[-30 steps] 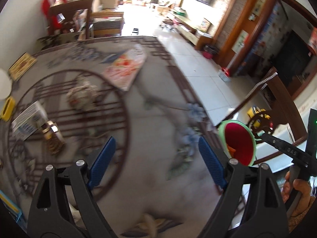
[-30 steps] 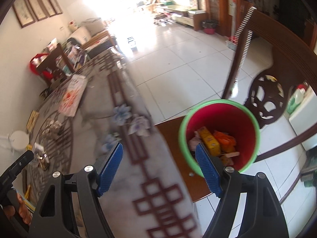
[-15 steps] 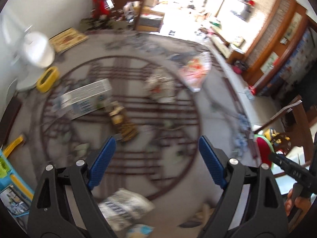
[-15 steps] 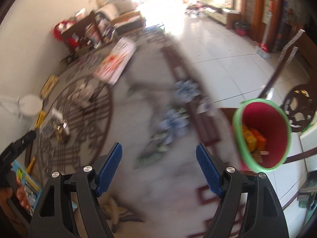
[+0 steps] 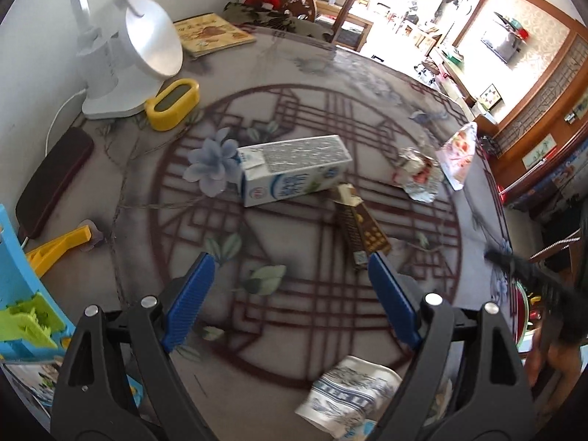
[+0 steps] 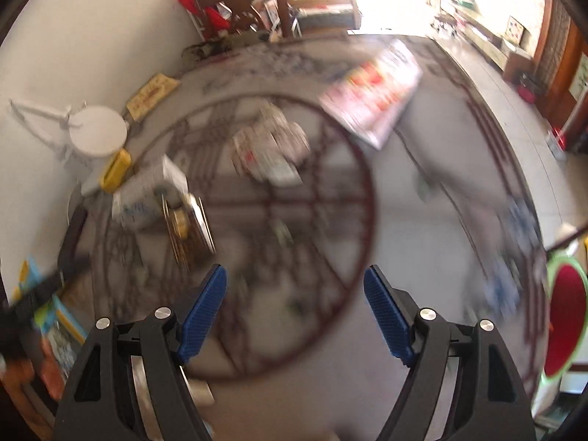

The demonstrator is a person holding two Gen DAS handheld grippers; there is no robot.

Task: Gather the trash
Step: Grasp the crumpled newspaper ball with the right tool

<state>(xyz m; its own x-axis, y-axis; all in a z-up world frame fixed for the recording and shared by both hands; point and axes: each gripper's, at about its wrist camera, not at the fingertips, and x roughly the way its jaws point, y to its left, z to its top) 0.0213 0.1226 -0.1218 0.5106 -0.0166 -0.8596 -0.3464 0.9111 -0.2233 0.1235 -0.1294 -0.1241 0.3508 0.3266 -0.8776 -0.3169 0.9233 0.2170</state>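
Observation:
My left gripper (image 5: 290, 294) is open and empty above the patterned table. Ahead of it lie a white and blue milk carton (image 5: 294, 174) on its side, a brown snack wrapper (image 5: 362, 229) touching the carton's right end, and crumpled foil wrapping (image 5: 419, 174). A crumpled white and blue packet (image 5: 349, 400) lies close below the jaws. My right gripper (image 6: 296, 303) is open and empty over the table; its view is blurred. The carton (image 6: 147, 191), the brown wrapper (image 6: 187, 231) and the foil wrapping (image 6: 268, 154) show there. The red bin with a green rim (image 6: 564, 316) stands off the table's right edge.
A white desk lamp (image 5: 121, 47), a yellow clock (image 5: 172, 103), a dark case (image 5: 55, 180) and a book (image 5: 209, 33) sit at the table's left and back. A red-and-white booklet (image 6: 375, 92) lies at the far right. Blue and yellow toys (image 5: 25, 294) are at the near left.
Both grippers have swung left, away from the bin and over the middle of the table. The carton and wrappers are now closer in front of the left gripper. Both stay open.

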